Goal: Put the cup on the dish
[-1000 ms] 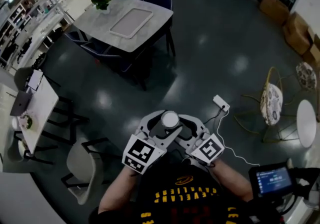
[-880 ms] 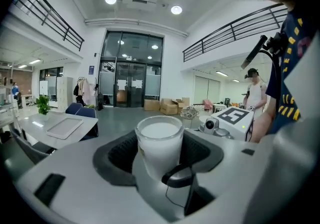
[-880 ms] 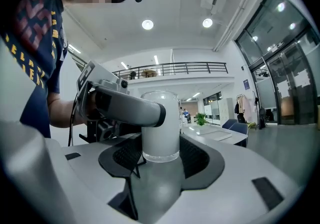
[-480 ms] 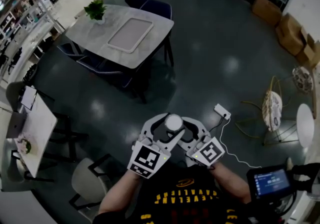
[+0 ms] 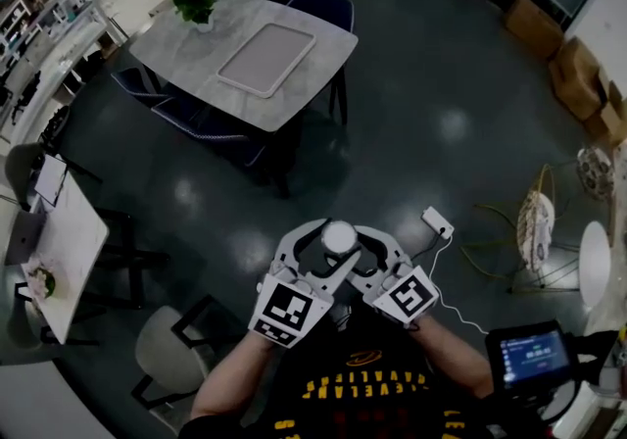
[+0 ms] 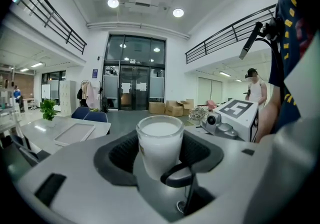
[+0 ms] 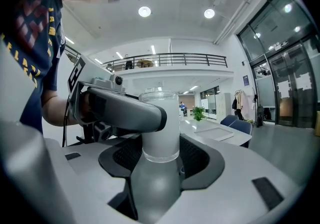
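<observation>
1. Frosted white glass cup (image 5: 336, 235): upright and off the ground, held in front of the person's chest over the dark glossy floor, at the spot where the two grippers meet
2. Left gripper (image 6: 161, 140): jaws part-open, set about as wide as the cup allows. The cup stands in the hollow between their dark ribbed pads. Its rim is level and the inside looks white to the top
3. In the left gripper view, a grey jaw with a dark edge, belonging to the other gripper, curls against the foot of the cup on the near side
4. Right gripper (image 7: 161, 143): jaws likewise part-open, with the same cup between their dark pads. One jaw of the left gripper crosses in from the left and lies against the cup's side
5. Exactly which pad faces bear on the glass cannot be made out
6. Grey rounded bench (image 5: 186, 45): stands well apart from the cup, up the floor to the left. It carries a pale rectangular tray (image 5: 266, 58) near its middle and a green potted plant (image 5: 196, 1) at its far end
</observation>
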Motion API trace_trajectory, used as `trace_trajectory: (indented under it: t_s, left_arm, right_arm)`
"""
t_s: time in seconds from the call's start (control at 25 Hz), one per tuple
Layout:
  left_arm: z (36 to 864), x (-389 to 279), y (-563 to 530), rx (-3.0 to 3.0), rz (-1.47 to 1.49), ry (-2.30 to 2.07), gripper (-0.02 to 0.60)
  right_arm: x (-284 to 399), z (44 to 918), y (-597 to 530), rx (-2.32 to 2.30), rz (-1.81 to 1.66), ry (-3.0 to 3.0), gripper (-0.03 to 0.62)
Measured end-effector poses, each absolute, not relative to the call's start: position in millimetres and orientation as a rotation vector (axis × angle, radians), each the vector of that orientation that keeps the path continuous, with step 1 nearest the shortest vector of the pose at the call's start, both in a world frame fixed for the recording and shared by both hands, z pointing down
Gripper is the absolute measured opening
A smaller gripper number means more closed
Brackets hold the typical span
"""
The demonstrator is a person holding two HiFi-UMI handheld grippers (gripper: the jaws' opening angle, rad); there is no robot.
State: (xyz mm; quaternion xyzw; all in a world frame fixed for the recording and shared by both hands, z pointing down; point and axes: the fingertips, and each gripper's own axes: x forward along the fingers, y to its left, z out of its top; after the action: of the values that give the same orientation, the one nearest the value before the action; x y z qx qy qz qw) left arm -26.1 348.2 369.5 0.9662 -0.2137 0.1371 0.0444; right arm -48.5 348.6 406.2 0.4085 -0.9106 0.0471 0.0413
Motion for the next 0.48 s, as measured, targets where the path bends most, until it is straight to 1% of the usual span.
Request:
trace_trajectory:
  t_s: [0.24, 0.48]
  left_arm:
    - [374.5, -3.8, 302.1, 2.922, 0.449, -0.738, 0.264]
    - [367.8, 45.9, 253.5, 2.901, 0.456, -0.849, 0.264]
  right_arm:
    - [-27.2, 411.4, 304.1, 1.169, 0.152, -2.847, 0.239]
    - [22.6, 404.6, 256.3, 1.073, 0.117, -2.902, 0.239]
